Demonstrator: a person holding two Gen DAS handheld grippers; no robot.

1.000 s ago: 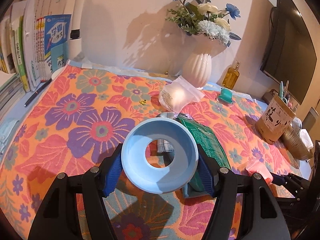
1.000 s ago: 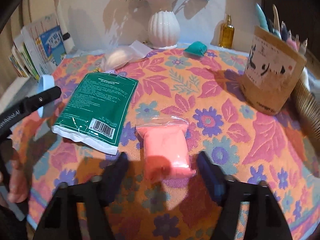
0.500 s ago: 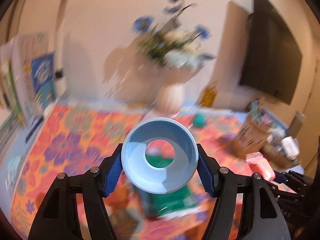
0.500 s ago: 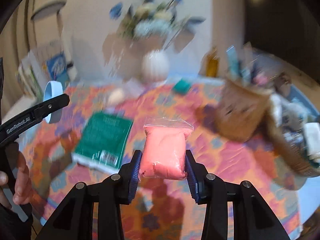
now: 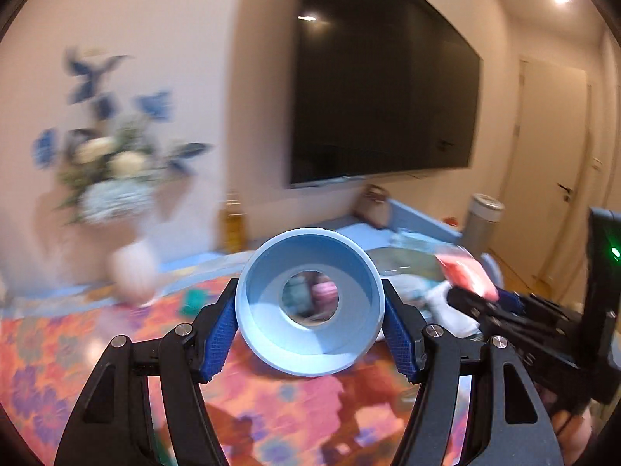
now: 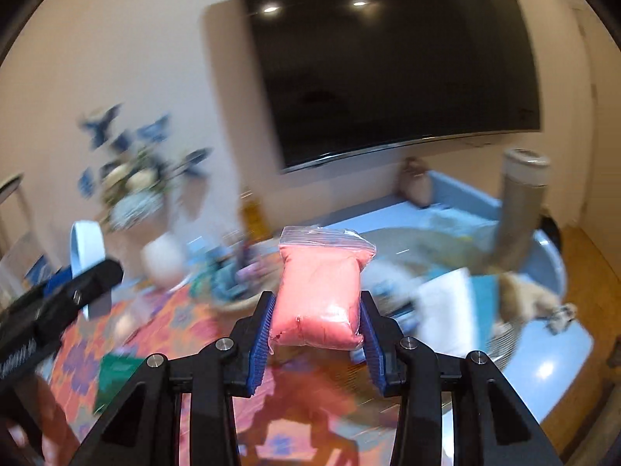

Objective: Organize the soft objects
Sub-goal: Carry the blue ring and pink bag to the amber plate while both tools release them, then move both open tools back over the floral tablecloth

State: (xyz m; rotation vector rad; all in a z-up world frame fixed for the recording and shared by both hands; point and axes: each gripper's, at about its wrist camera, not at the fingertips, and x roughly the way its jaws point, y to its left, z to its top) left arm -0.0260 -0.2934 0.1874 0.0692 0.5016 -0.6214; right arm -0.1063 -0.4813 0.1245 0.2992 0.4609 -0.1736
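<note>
My left gripper (image 5: 310,320) is shut on a light blue ring-shaped holder (image 5: 310,303) and holds it above the flowered cloth (image 5: 58,349). My right gripper (image 6: 316,320) is shut on a pink bag of soft stuff (image 6: 320,299) in clear plastic, lifted well off the table. The pink bag (image 5: 465,273) and the right gripper show at the right of the left wrist view. The blue holder (image 6: 87,248) and the left gripper show at the left of the right wrist view. A green packet (image 6: 114,374) lies on the cloth below left.
A white vase of flowers (image 5: 130,268) and a yellow bottle (image 5: 235,229) stand at the back. A big black TV (image 5: 380,89) hangs on the wall. A blue tray (image 6: 555,268) to the right holds a metal flask (image 6: 520,213), papers and a furry thing (image 6: 531,299). Background is blurred.
My right gripper closed on the pink bag and lifted it. Both grippers have risen and swung right, so the TV and the blue tray have come into view.
</note>
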